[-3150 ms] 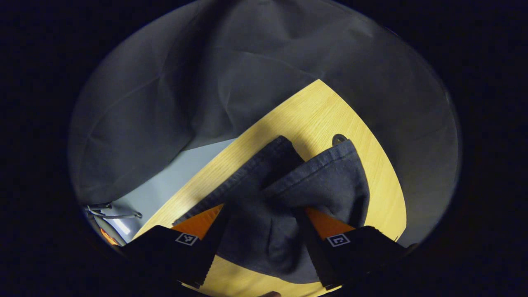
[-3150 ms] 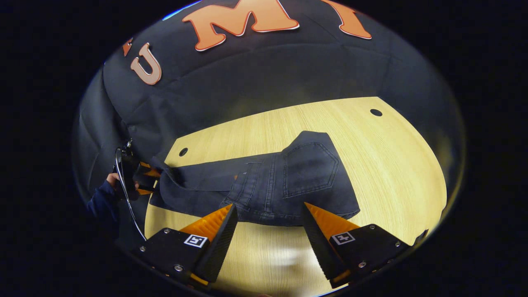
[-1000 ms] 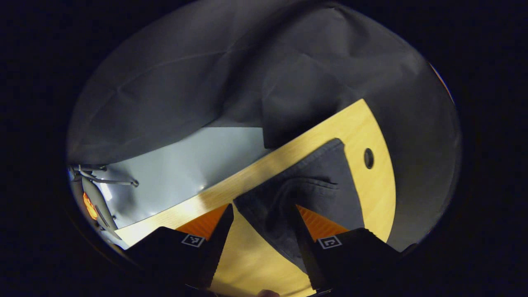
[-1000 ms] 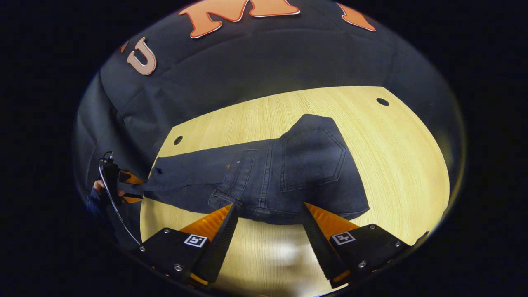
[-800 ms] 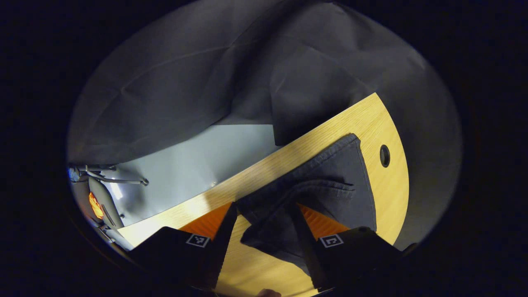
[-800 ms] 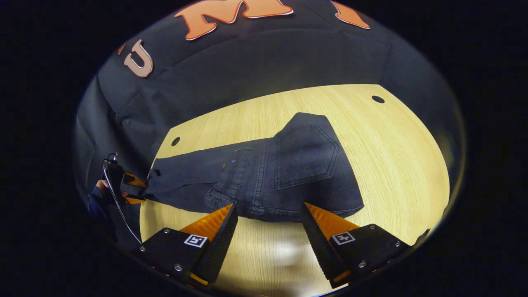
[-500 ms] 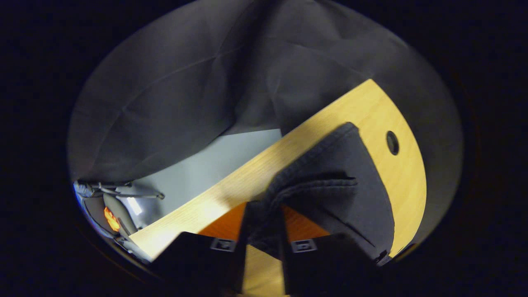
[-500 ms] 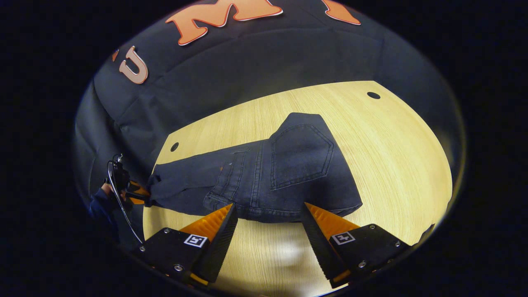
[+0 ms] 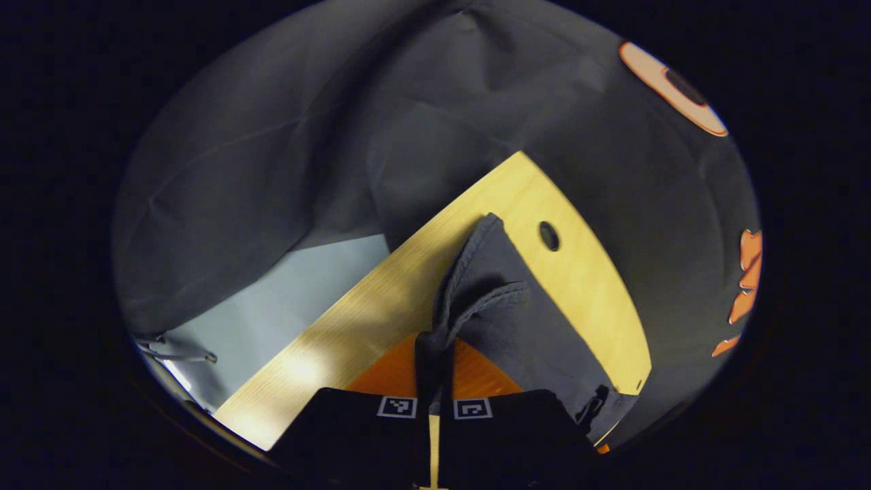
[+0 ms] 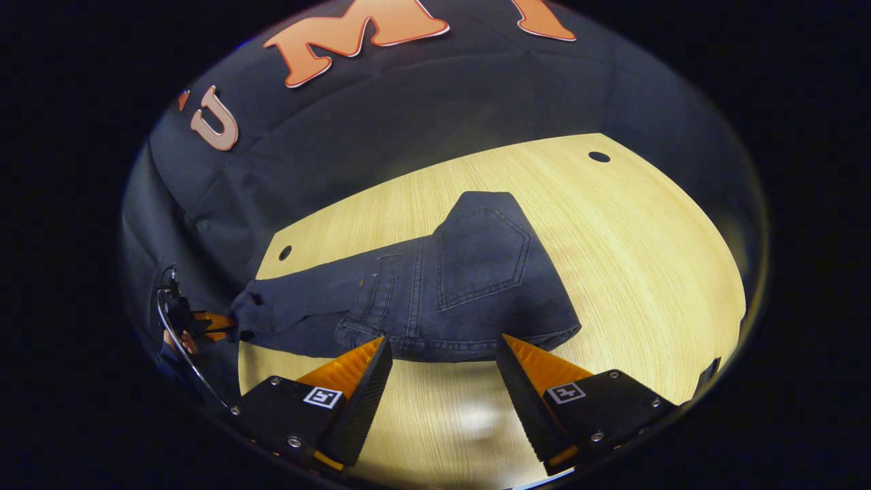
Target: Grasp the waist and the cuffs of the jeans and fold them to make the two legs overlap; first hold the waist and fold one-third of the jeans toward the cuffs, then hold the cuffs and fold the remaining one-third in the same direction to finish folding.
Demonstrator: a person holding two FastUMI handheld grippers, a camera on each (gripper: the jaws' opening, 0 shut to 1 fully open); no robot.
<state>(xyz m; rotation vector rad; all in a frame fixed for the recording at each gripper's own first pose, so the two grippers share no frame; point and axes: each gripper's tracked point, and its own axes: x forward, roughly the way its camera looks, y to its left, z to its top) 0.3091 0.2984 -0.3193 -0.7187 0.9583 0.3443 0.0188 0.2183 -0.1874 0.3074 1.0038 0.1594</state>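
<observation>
Dark blue jeans lie on the wooden table with the legs overlapped and a back pocket facing up. The waist edge lies just in front of my right gripper, which is open, its fingers on either side of that edge and not touching it. The legs run off to the left. There my left gripper pinches the cuffs at the table's end. In the left gripper view the left gripper is shut on a bunched fold of the cuffs.
A person's hand holds the left gripper beyond the table's left end. The table has round cable holes near its corners. Grey floor lies below the table's end, and the black cloth wall hangs close behind.
The left gripper was open around the cuffs and has shut on them, bunching the fabric and drawing it toward the table's end. The right gripper stays open near the waist.
</observation>
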